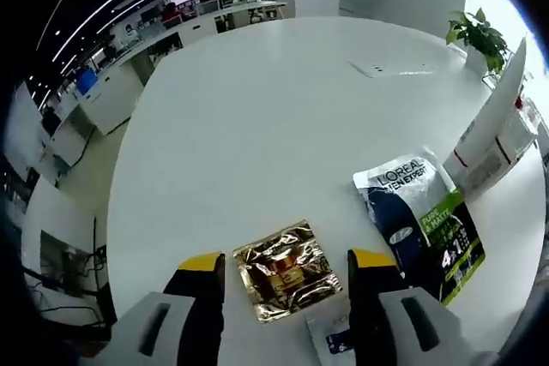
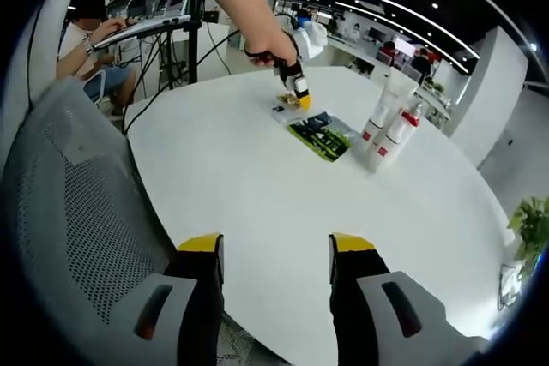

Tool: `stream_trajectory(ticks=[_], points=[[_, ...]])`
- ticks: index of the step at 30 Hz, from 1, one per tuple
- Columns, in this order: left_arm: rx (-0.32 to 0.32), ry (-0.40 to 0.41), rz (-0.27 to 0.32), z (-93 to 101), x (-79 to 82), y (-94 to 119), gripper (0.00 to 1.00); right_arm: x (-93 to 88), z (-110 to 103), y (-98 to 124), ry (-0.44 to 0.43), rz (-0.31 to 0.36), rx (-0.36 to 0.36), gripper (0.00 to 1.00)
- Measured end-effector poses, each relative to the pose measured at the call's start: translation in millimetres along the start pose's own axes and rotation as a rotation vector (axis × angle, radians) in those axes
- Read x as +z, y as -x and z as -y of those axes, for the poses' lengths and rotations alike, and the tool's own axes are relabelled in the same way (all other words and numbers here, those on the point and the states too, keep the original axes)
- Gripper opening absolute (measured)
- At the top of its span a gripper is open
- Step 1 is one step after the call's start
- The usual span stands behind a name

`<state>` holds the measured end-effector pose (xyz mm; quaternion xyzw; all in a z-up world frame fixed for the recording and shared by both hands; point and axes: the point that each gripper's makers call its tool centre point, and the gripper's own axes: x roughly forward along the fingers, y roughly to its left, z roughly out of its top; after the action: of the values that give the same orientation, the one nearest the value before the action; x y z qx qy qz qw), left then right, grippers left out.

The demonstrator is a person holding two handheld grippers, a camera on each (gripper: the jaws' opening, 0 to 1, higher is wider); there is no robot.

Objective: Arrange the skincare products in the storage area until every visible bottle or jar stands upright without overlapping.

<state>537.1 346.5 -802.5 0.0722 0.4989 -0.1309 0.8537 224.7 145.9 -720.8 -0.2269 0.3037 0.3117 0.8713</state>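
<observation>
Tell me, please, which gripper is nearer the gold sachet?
Left: the left gripper hovers open just before the gold sachet; the right gripper is open far across the white table.

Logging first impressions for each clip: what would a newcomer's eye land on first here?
In the left gripper view, a shiny gold sachet lies flat on the white table between the open left gripper fingers, a blue-and-green pouch beside it. In the right gripper view, white bottles stand upright across the table.

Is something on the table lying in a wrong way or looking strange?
Yes. The gold sachet and the L'Oreal pouch lie flat on the table, not upright, while the white bottles stand. Nothing looks spilled.
</observation>
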Motion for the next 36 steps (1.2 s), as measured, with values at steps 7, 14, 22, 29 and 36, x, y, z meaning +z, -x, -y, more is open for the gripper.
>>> stream_trajectory(ticks=[7,14,22,29,36], points=[[0.003,0.06,0.002,-1.1,-2.3,-1.4,0.5,-0.6,0.0,-0.5,0.004,-0.005,0.0,0.46],[-0.006,0.04,0.013,2.9,1.4,-0.4,0.42,-1.8,-0.9,-0.9,0.012,-0.014,0.004,0.45],[-0.031,0.09,0.043,8.9,16.2,4.9,0.36,-2.5,-1.3,-1.2,0.017,-0.019,0.005,0.45],[-0.048,0.134,0.042,22.2,15.9,1.8,0.38,-3.2,-1.6,-1.5,0.02,-0.023,0.005,0.45],[-0.041,0.152,0.035,28.5,13.7,-0.8,0.41,-4.9,-1.5,-1.6,0.022,-0.029,0.004,0.44]])
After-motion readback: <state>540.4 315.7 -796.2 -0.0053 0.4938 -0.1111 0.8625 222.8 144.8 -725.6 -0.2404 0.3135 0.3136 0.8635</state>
